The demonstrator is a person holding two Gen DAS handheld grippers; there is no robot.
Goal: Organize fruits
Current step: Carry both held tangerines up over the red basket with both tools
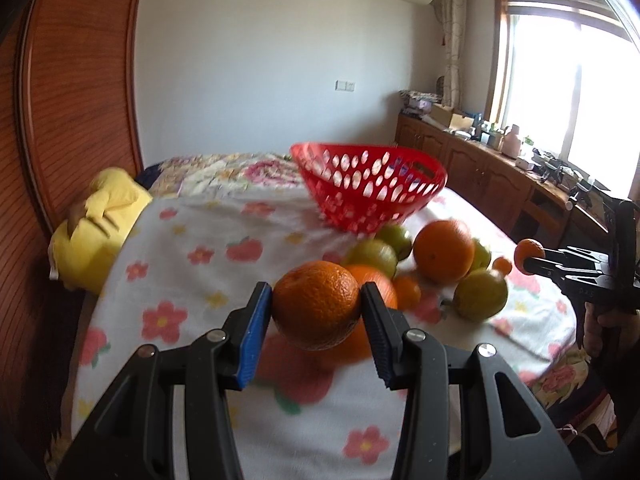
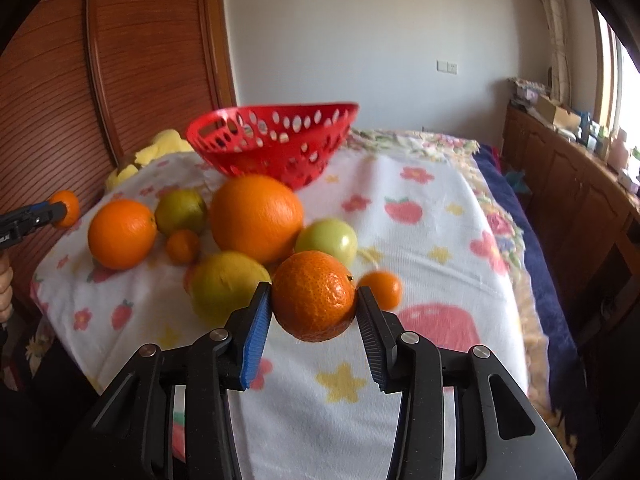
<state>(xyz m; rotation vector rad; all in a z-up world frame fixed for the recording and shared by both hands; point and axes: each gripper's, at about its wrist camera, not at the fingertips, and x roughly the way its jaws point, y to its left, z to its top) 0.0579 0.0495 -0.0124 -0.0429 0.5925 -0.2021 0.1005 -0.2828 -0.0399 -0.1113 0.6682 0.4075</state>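
Both grippers are loaded, each with 1 small orange fruit clenched between its fingers and clear of the bed.

Left gripper (image 1: 317, 307): fingers clamped on a mandarin (image 1: 316, 305), blue pad (image 1: 253, 336) on one side and dark pad on the other. The fruit sits above the floral blanket (image 1: 192, 248) with its shadow below, so it reads as lifted.

Right gripper (image 2: 314, 303): fingers clamped on a second mandarin (image 2: 314, 295), likewise off the cloth. This same gripper shows at 3 o'clock in the left wrist view, fruit at its tip.

Remaining pile on the blanket, right wrist view: large orange (image 2: 256, 218) at 12 o'clock of the held fruit, medium orange (image 2: 122, 234) at 10 o'clock, 3 greenish-yellow fruits around them, and 2 small mandarins, 1 just beside the right finger at 3 o'clock.

Red basket (image 2: 276, 142): beyond the pile at 12 o'clock, tilted on the bedding. Perforated wall visible; no fruit can be made out inside, though the view into it is poor.

Judgement: step in hand is the carry after pickup, with both fruits headed for the basket. The next move calls for passing both grippers over the pile without clipping the large orange, then lowering over the rim before releasing. The tilted basket may rock or spill.
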